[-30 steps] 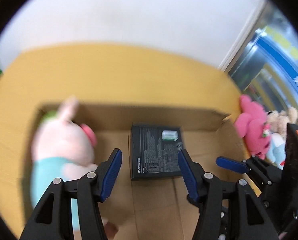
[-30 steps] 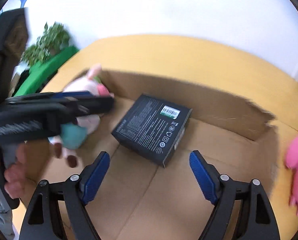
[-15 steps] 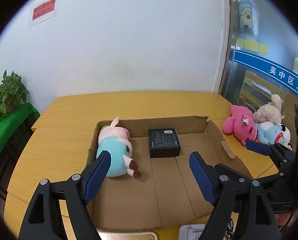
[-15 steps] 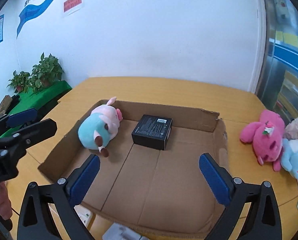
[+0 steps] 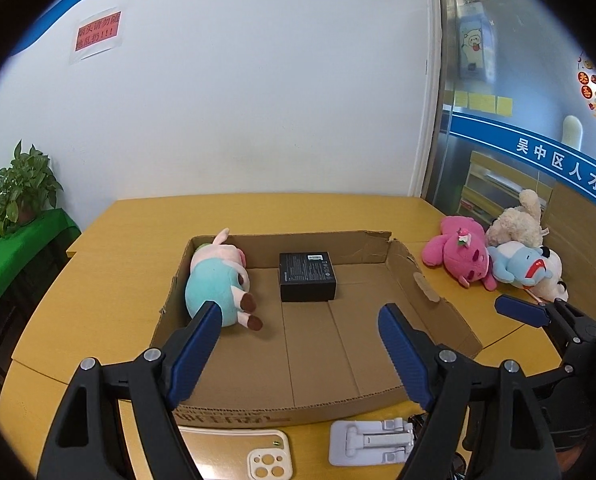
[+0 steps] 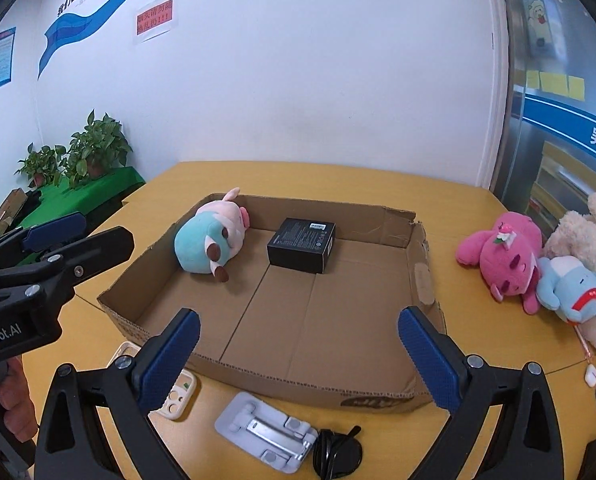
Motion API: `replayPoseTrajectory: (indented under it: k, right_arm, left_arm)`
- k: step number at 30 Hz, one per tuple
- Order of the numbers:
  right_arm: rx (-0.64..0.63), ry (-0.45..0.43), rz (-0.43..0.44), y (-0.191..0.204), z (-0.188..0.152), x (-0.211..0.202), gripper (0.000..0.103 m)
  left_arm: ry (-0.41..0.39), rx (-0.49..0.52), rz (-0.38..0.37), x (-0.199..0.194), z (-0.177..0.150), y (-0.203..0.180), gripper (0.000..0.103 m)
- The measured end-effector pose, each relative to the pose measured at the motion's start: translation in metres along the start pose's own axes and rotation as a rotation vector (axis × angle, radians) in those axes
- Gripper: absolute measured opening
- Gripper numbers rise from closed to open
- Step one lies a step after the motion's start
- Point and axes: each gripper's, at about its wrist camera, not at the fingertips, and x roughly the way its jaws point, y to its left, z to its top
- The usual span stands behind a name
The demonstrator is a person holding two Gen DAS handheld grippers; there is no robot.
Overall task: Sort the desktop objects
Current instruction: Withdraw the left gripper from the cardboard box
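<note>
A shallow open cardboard box (image 5: 438, 300) (image 6: 422, 280) lies on the yellow table. Inside it lie a pink-and-teal plush pig (image 5: 217, 280) (image 6: 209, 240) at the left and a black carton (image 5: 306, 276) (image 6: 302, 244) near the back. My left gripper (image 5: 298, 340) is open and empty, above the box's front edge. My right gripper (image 6: 298, 356) is open and empty, also at the box's front. A pink plush (image 5: 462, 256) (image 6: 502, 256), a blue plush (image 5: 526, 268) (image 6: 574, 288) and a cream plush (image 5: 518, 220) (image 6: 582, 232) lie on the table to the right of the box.
In front of the box lie a cream phone case (image 5: 267, 456) (image 6: 177, 396), a white folding stand (image 5: 374, 440) (image 6: 265, 428) and a black coiled cable (image 6: 338, 448). A small white earbud (image 6: 590, 374) lies at the right. Potted plants (image 6: 93, 148) stand on a green-covered table at the left.
Both grippers have pulled back and up from inside the box to its front edge. The whole box, the plush toys and the items on the near table have come into view.
</note>
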Motion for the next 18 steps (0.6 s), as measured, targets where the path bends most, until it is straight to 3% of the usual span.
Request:
replayPoseTrajectory:
  k: [18]
  right_arm:
    - [0.016,0.041,-0.005,-0.001,-0.031,0.01,0.101]
  left_arm:
    - [0.056,-0.009,-0.007,0.015,-0.03,0.002,0.081]
